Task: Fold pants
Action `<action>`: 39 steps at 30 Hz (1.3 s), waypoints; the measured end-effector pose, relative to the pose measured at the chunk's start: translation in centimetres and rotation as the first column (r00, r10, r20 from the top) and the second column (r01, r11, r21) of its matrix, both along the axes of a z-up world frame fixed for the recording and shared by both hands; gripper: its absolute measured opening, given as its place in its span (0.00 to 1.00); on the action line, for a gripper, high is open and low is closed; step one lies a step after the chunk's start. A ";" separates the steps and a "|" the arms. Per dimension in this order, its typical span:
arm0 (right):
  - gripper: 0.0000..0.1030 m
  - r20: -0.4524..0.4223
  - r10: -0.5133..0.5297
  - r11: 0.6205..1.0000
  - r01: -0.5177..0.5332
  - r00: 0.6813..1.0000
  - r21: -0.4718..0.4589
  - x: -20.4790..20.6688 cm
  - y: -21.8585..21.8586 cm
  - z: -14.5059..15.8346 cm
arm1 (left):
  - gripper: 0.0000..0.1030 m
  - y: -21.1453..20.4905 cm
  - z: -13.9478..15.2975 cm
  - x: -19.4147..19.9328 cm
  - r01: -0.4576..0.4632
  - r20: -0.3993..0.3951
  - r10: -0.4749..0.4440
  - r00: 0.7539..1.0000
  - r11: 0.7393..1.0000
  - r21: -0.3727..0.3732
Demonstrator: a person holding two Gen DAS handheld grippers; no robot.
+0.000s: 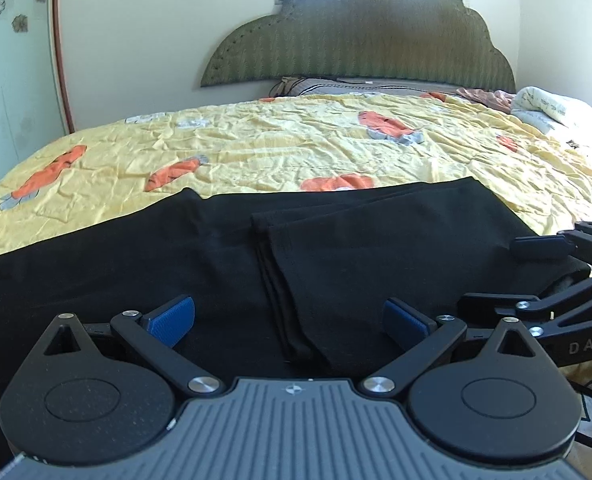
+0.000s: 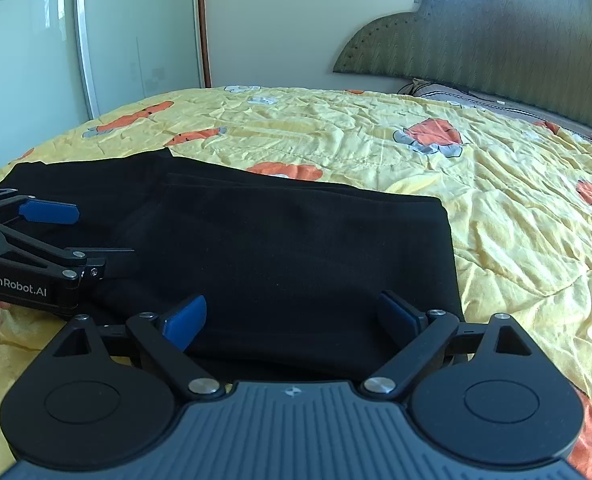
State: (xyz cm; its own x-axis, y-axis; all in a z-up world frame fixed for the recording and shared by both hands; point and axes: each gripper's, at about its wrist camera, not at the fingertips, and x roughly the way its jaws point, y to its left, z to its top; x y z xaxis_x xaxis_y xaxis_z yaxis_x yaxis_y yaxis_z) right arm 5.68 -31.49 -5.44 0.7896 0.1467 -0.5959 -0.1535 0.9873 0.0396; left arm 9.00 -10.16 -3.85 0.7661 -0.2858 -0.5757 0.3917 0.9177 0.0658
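Because the wide bed's crumpled yellow carrot-print quilt gives a flat folding surface, the black fabric pants lie across its near edge, partly folded; left hand-held gripper and right hand-held gripper hover released, presumably ready to pinch.

A home bedroom: a bed under a wrinkled yellow carrot-print quilt fills the middle, a scalloped green headboard stands behind it, and flower-decorated sliding wardrobe doors occupy the upper left.
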 end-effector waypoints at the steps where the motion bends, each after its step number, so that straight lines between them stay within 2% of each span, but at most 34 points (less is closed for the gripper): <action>1: 0.91 0.000 0.000 1.000 0.000 1.000 -0.001 0.0 0.0 0.0 | 0.98 -0.2 -0.2 0.0 -0.001 0.001 0.001 1.000 1.000 0.012; 3: 0.91 0.000 0.000 1.000 0.000 1.000 -0.001 0.0 -0.1 0.0 | 1.00 -0.1 -0.5 0.2 -0.013 -0.011 0.014 1.000 1.000 0.018; 8: 0.92 -0.002 -0.002 1.000 0.002 1.000 -0.014 0.1 0.2 0.1 | 1.00 1.1 -0.6 0.6 -0.044 -0.052 0.041 0.998 0.998 -0.048; 28: 0.96 -0.002 -0.015 1.000 0.015 1.000 -0.023 0.2 0.0 0.0 | 1.00 0.6 -0.8 0.8 -0.051 -0.052 0.050 0.997 0.998 -0.023; 32: 0.96 0.011 -0.020 1.000 0.020 1.000 0.003 0.0 -0.3 0.1 | 1.00 0.7 -0.8 0.8 -0.050 -0.051 0.048 0.998 0.999 -0.023; 34: 0.96 0.056 -0.040 0.998 0.037 0.998 0.055 -0.4 -0.6 0.7 | 1.00 1.0 -0.8 0.8 -0.043 -0.053 0.041 0.998 0.998 -0.040; 36: 0.96 0.061 -0.034 0.994 0.028 0.998 0.101 0.0 -0.8 1.4 | 1.00 1.1 -0.7 0.6 -0.035 -0.054 0.032 0.998 0.998 -0.046; 39: 0.96 0.041 -0.043 0.999 0.043 0.998 -0.006 1.0 0.2 1.6 | 1.00 0.8 -0.5 0.6 -0.023 -0.047 0.022 0.999 0.999 -0.025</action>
